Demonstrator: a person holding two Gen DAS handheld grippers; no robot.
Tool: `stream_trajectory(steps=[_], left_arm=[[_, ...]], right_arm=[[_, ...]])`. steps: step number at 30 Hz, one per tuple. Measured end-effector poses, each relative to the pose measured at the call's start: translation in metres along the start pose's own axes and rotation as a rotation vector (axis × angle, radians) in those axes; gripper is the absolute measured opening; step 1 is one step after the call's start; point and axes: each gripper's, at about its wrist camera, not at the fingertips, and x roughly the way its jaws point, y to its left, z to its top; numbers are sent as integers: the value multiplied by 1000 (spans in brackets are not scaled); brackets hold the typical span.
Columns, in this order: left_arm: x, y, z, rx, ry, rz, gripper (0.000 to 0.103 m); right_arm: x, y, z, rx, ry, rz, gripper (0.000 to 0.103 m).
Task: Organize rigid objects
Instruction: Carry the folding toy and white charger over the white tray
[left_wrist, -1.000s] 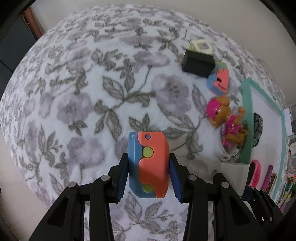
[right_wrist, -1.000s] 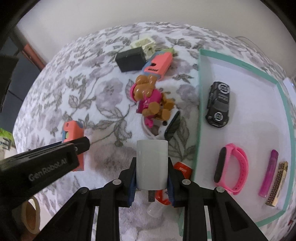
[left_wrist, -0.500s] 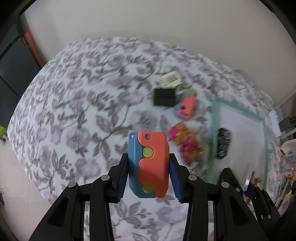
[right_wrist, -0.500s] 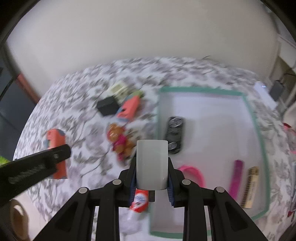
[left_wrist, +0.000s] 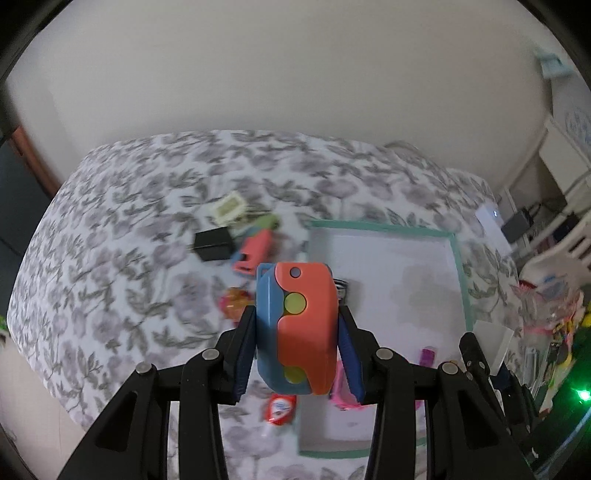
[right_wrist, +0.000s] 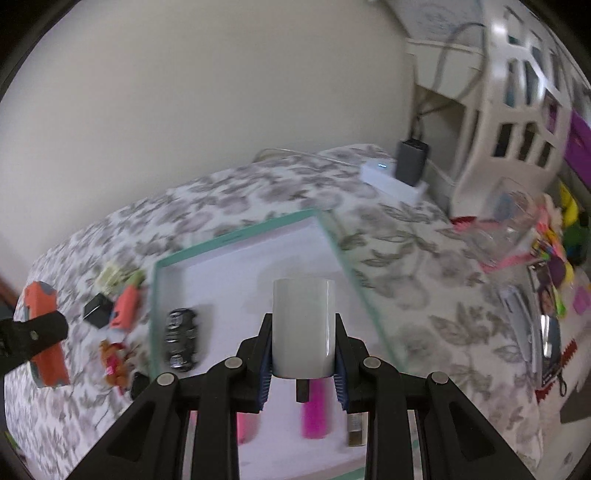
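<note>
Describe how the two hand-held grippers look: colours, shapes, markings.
The left hand-held gripper and the right hand-held gripper look alike: glossy black plastic linkage arms with triangular cut-outs, round silver rivets at the joints, and ribbed blue pads on the fingers. No cables or markings show.

The orange-and-blue toy (left_wrist: 297, 328) looks like matt moulded plastic with faint layer lines, pinched between the left gripper (left_wrist: 297, 354)'s ribbed blue pads (left_wrist: 243, 350), which look rubbery against its glossy black plastic frame. The white adapter (right_wrist: 303, 326) in the right gripper (right_wrist: 303, 363) is smooth, satin plastic. Under both, the floral bedspread (left_wrist: 129, 295) is soft woven cloth, and on it the teal-rimmed tray (right_wrist: 236, 236) has a smooth, flat white floor, with a shiny black toy car (right_wrist: 181, 343) near its left rim.
</note>
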Motion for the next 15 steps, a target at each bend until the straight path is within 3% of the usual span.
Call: stream_trajectory(steps=[7, 11, 15], left_arm=[[35, -45, -12, 87, 43, -44, 44], [50, -44, -20, 65, 82, -112, 44], [51, -42, -26, 70, 46, -95, 44]], right_arm=[[19, -18, -5, 25, 48, 3, 29], [27, -24, -9, 42, 75, 9, 29], [34, -22, -14, 26, 103, 10, 29]])
